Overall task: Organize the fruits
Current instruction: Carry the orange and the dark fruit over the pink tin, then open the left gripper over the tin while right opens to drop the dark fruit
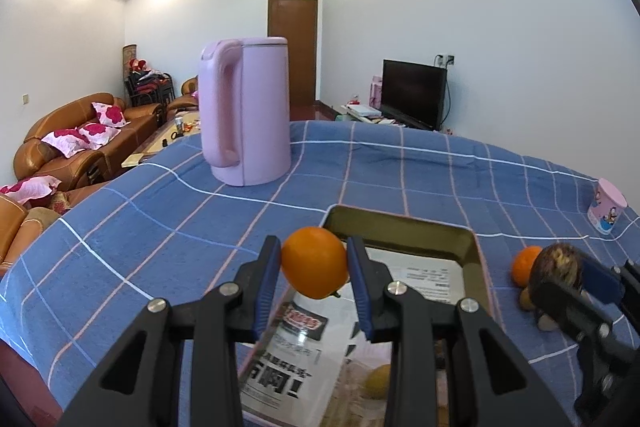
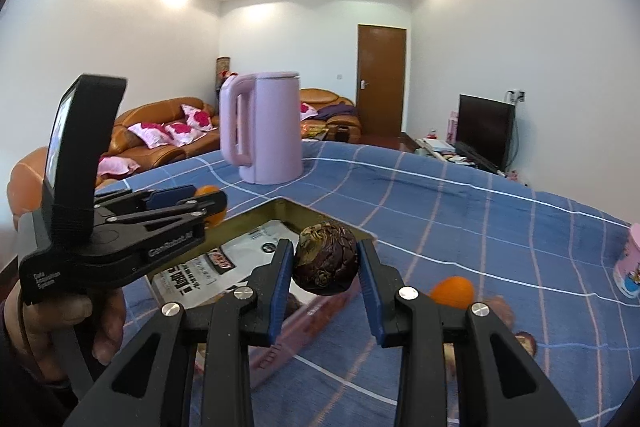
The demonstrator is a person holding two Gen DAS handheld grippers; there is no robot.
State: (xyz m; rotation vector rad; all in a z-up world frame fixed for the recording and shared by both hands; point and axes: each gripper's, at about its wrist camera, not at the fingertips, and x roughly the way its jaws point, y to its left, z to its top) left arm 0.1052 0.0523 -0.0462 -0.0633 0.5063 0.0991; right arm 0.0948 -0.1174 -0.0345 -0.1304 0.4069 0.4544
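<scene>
My left gripper (image 1: 314,269) is shut on an orange (image 1: 314,263), held above the near left part of a gold metal box (image 1: 404,233) lined with printed paper. My right gripper (image 2: 325,265) is shut on a dark brown wrinkled fruit (image 2: 326,263), hanging over the box's right rim (image 2: 320,217). In the left wrist view that brown fruit (image 1: 558,267) and the right gripper (image 1: 576,277) show at the right edge. The right wrist view shows the left gripper (image 2: 210,205) with its orange (image 2: 210,193) at left, in a person's hand. A yellowish fruit (image 1: 376,381) lies inside the box.
A pink kettle (image 1: 246,115) stands on the blue checked tablecloth (image 1: 160,227) beyond the box. Another orange (image 1: 526,263) and small brown fruits (image 1: 526,299) lie on the cloth right of the box. A pink paper cup (image 1: 606,207) stands at the far right.
</scene>
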